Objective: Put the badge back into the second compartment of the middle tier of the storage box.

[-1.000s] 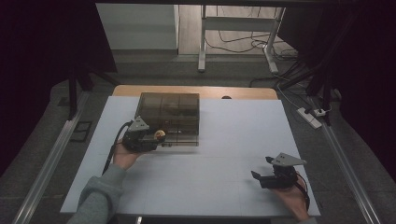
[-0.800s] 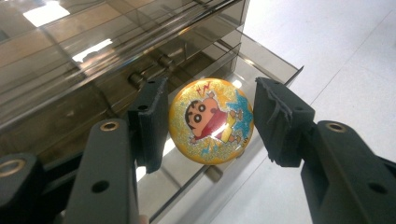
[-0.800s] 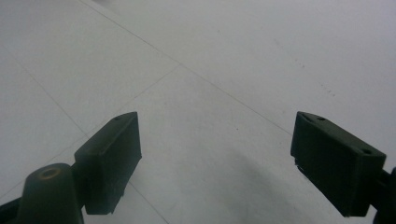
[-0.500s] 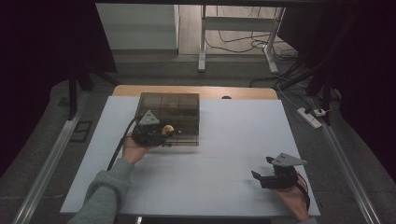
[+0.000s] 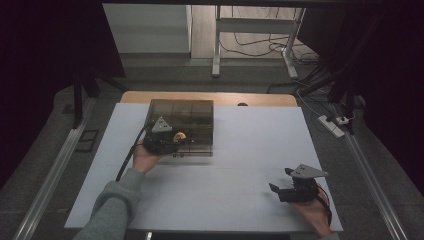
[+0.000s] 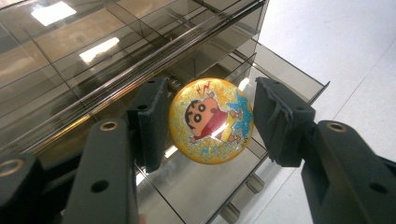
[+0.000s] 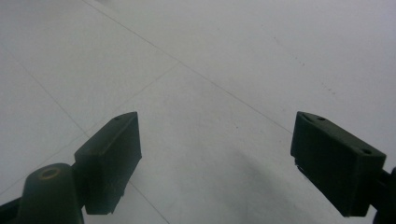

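Left claw grips round glossy badge (cartoon print, glittery) over smoky clear-plastic box, above its near-edge compartments. Right claw wide apart, low over smooth white counter, open room around.

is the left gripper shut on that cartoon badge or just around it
Cannot tell for sure. In the left gripper view the left gripper has one jaw against the round badge, with a thin gap at the other; it hangs over the smoky divided box.
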`<act>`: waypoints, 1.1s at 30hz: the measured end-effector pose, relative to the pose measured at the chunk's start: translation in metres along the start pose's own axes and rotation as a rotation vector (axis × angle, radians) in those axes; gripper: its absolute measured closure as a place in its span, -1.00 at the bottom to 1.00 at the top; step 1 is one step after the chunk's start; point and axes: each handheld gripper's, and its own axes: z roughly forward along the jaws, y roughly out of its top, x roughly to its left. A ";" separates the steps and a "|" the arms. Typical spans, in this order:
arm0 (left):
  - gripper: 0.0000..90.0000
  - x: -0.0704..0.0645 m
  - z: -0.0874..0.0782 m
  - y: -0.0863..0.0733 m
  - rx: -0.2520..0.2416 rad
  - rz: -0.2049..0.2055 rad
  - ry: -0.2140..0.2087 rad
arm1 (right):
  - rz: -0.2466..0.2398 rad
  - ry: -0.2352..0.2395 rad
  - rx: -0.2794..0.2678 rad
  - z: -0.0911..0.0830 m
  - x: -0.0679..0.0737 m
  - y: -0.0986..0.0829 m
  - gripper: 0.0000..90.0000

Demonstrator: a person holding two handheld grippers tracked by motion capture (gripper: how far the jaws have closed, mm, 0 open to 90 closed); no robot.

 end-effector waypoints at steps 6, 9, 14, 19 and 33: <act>0.03 0.000 0.001 -0.001 0.003 0.000 0.002 | 0.000 0.004 0.002 0.000 0.000 0.000 -0.64; 0.02 0.000 0.002 -0.001 0.006 0.001 0.003 | -0.001 0.004 0.004 0.000 0.000 0.000 -0.64; -0.12 -0.001 0.001 -0.001 -0.003 0.005 0.010 | -0.004 0.003 0.005 0.000 0.000 0.000 -0.64; -0.18 0.000 -0.001 -0.001 -0.006 -0.002 -0.003 | -0.004 0.002 0.004 0.000 0.000 0.000 -0.64; -0.30 -0.006 -0.007 0.000 0.006 0.010 -0.042 | -0.006 -0.001 0.002 -0.001 0.000 0.000 -0.64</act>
